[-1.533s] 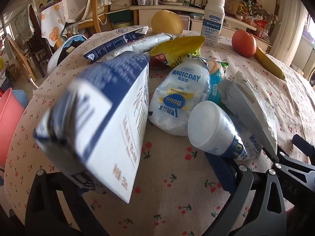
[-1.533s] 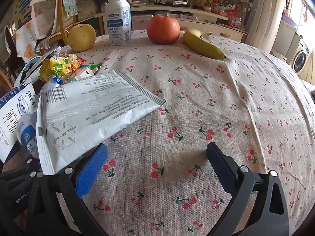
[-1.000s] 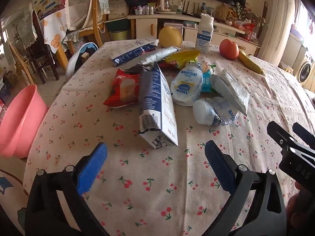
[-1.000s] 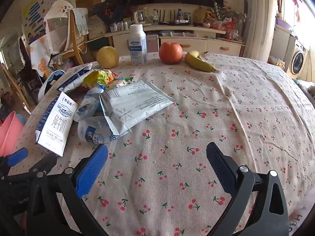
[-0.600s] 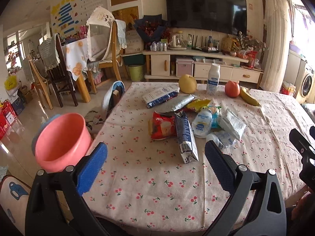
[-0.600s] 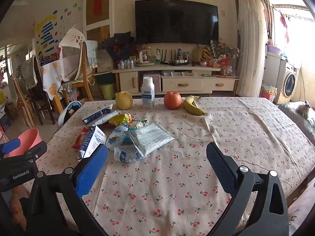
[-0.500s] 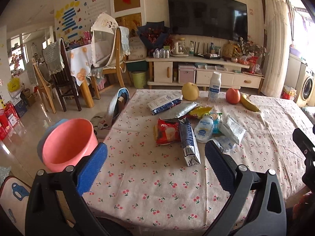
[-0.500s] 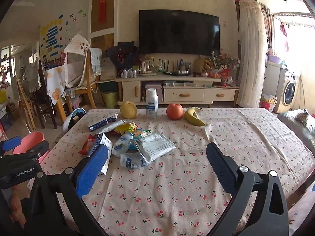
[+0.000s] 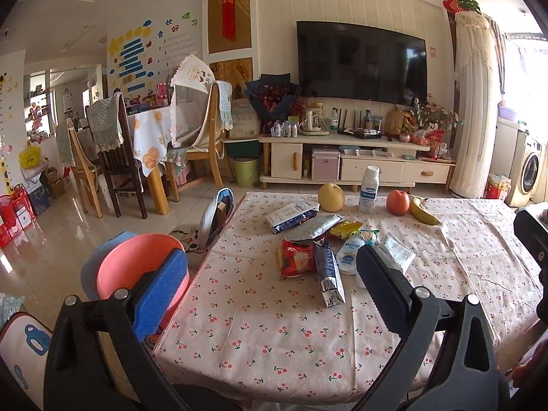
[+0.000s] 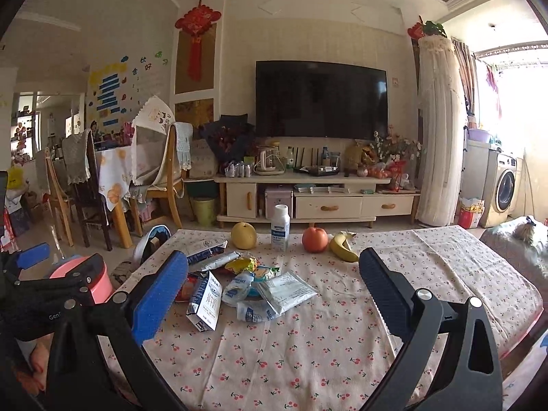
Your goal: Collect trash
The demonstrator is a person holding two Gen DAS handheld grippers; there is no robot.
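A heap of trash lies mid-table: a blue-white milk carton (image 9: 329,280) on its side, a red snack packet (image 9: 296,261), a white pouch (image 9: 350,252), a silvery sachet (image 9: 397,255), a yellow wrapper (image 9: 344,229) and two blue-white bags (image 9: 291,216). The right wrist view shows the same carton (image 10: 205,300) and sachet (image 10: 286,290). My left gripper (image 9: 270,289) is open, well back from the table's near edge, nothing between its fingers. My right gripper (image 10: 272,287) is open too, held back above the near edge. A pink bucket (image 9: 137,267) stands on the floor left of the table.
At the table's far edge stand a pear (image 9: 330,192), a white bottle (image 9: 369,190), an apple (image 9: 397,202) and a banana (image 9: 423,212). The cherry-print tablecloth (image 9: 274,322) covers the table. Chairs (image 9: 113,157) and a TV cabinet (image 9: 342,164) stand beyond.
Both grippers have pulled far back and up from the table. The left one let go of the milk carton, which now lies on the cloth. Both stay open.
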